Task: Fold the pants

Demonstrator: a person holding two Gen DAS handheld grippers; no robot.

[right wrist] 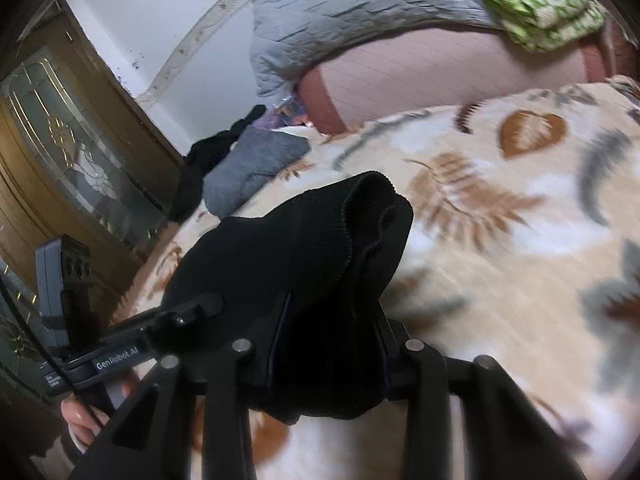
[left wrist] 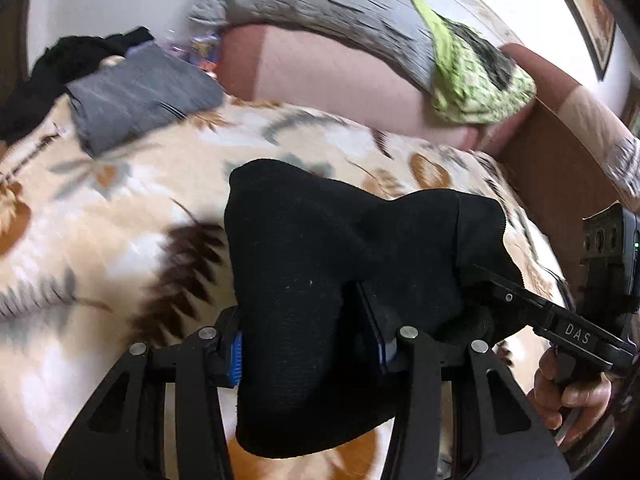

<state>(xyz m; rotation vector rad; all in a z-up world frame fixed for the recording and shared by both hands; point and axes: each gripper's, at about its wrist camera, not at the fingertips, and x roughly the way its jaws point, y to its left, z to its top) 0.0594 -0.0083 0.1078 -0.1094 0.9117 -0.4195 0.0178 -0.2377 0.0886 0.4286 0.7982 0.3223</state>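
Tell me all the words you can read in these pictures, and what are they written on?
"DAS": on the side of the right gripper, seen from the left wrist camera.
"GenRobot.AI": on the side of the left gripper, seen from the right wrist camera.
Small white print on the grey body below that label: too tiny to read.
Nothing is written on the black pants or the leaf blanket.

Left hand-held gripper [left wrist: 308, 360] and right hand-held gripper [right wrist: 328, 344] each clamp black cloth, angled downward, side by side.
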